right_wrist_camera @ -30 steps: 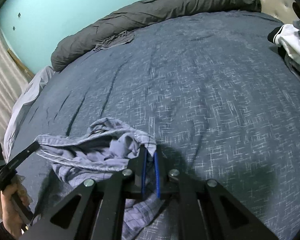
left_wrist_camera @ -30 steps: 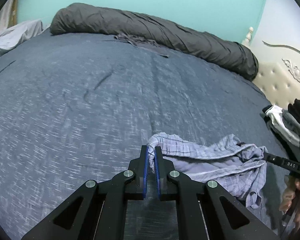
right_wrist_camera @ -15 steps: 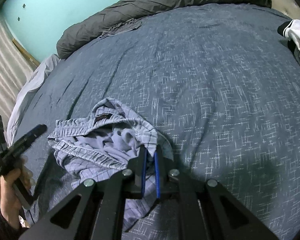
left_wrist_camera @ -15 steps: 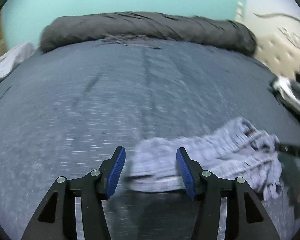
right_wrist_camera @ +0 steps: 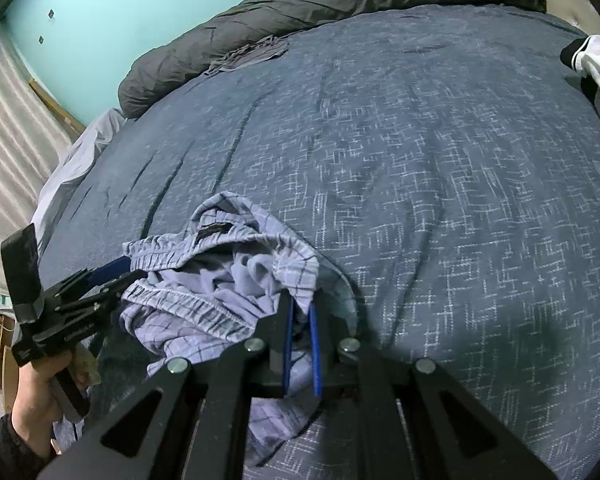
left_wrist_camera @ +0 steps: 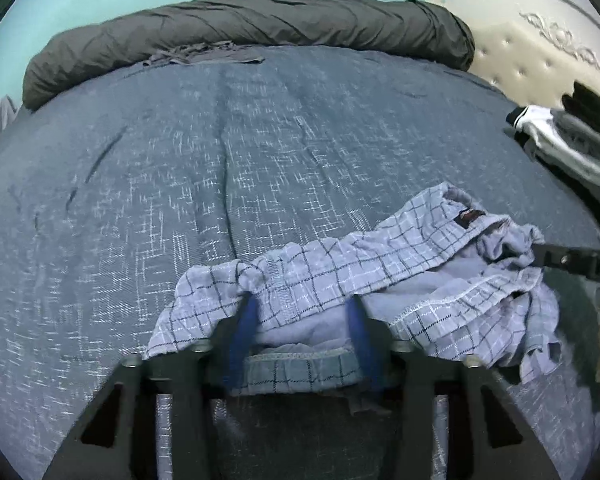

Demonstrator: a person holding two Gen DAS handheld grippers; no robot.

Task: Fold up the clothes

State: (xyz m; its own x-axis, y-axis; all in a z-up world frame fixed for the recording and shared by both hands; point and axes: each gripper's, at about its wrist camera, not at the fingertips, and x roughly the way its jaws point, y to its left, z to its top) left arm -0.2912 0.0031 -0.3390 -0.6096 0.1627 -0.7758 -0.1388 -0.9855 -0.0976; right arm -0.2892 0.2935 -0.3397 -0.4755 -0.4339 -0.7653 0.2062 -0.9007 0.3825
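Shorts: plaid shorts (left_wrist_camera: 404,256) lay crumpled on the near part of the bed (left_wrist_camera: 228,152), waistband and label turned up, lining showing, one leg flopped toward the bed's near edge.

Left gripper: the left gripper (left_wrist_camera: 300,320) had its blue fingers (left_wrist_camera: 247,320) spread wide, with a bunch of the plaid cloth draped over and between them. Nothing was pinched.

Right gripper: the right gripper (right_wrist_camera: 300,320) had its fingers nearly together, clamping a ridge of the shorts' edge. The cloth peaked up at that point.

Fold state: no flat layer or crease showed anywhere. The shorts were a heap, gathered between the two grippers.

Surroundings: a rolled dark duvet (left_wrist_camera: 240,36) lay along the far side, well apart. A pile of other clothes (left_wrist_camera: 556,140) sat off to the right near the headboard (left_wrist_camera: 540,52).

Risk, single hold: only the right side was held. Lifting from there would probably let the free end hang and twist, bunching the shorts further.

Risk, left grip: closing the left fingers where they sat could catch several layers at once, lining included, so the shorts would not spread flat.

Risk, snag: cloth hooked over an open finger could be dragged off line when that hand moved.

Risk, edge: the trailing leg lay close to the bed's near edge and might slide off.
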